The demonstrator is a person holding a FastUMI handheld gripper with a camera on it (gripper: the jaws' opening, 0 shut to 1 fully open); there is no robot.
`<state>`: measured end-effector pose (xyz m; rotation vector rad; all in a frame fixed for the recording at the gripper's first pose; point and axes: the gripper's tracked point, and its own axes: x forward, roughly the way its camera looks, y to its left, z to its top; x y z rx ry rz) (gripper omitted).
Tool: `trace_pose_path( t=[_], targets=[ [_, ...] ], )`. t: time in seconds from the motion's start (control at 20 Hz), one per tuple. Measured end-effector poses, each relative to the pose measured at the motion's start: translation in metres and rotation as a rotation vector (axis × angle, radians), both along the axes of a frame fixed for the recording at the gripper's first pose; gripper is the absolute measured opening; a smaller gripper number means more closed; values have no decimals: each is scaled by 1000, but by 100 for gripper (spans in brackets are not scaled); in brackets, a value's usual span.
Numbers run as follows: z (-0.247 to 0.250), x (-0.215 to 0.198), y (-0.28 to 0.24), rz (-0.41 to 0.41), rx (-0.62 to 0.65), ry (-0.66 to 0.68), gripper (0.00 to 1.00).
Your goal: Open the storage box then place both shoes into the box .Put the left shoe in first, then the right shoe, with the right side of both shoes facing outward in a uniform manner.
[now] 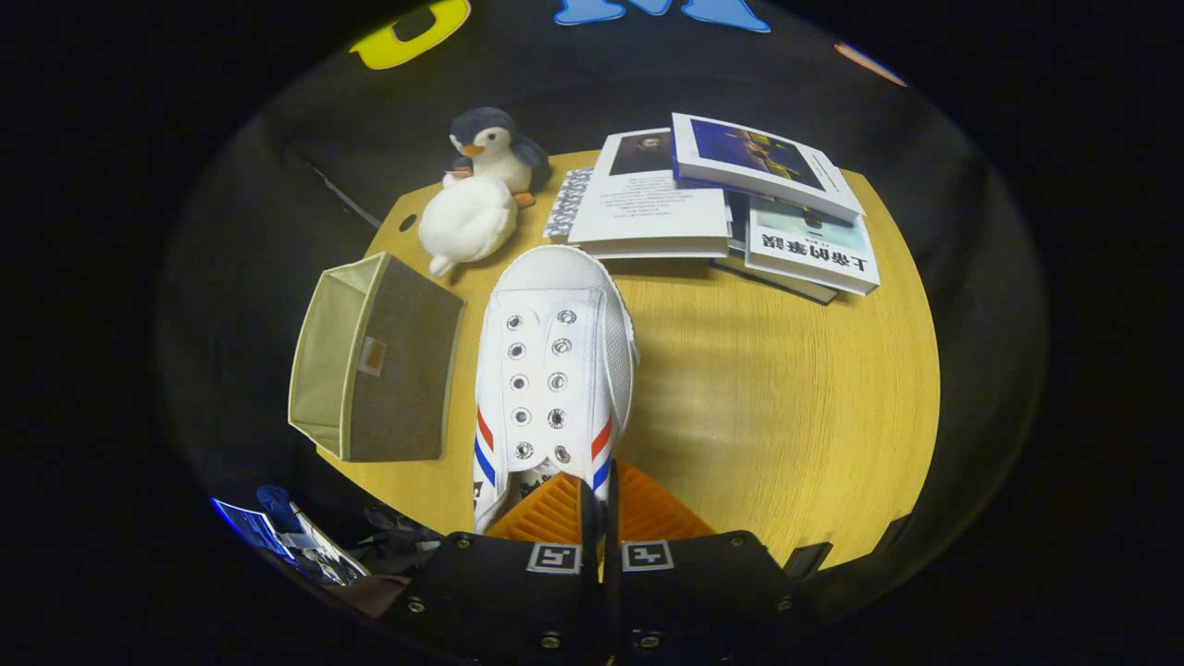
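**Shoe in grip, box to the left**

Box (375, 365) comes first on the left: a beige fabric bin lying on its side at the desk's (786, 407) near-left corner, its open mouth turned away to the left, no lid that I can see. Just beyond it sit a white plush (467, 222) and a penguin (495, 148).

In the middle is the shoe (555, 370), a white sneaker with red and blue stripes, toe pointing away from me toward the books (721, 203). My gripper (599, 518) is clenched on its heel end, the orange fingers (546, 513) drawn close together on the heel edge. I judge the shoe is lifted clear of the desk, though I cannot be sure. I also cannot tell whether it is the left or the right one.

To the right lies bare wood, with the book pile at the far side.

To do this step well, I should keep the clamp firm, since the toe hangs far ahead and will want to droop. I should swing left around to the box mouth and turn the shoe so its right side faces outward before letting go.
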<state>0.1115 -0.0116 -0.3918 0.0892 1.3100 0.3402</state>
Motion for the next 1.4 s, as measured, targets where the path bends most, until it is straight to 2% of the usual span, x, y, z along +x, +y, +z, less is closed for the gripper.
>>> trace_pose_path(
  t=[0.7,1.15,1.4],
  targets=[
    [71,28,136,180,57,-87,2],
    [66,31,242,306,89,-61,2],
    [54,26,282,366,83,-35,2]
  ],
)
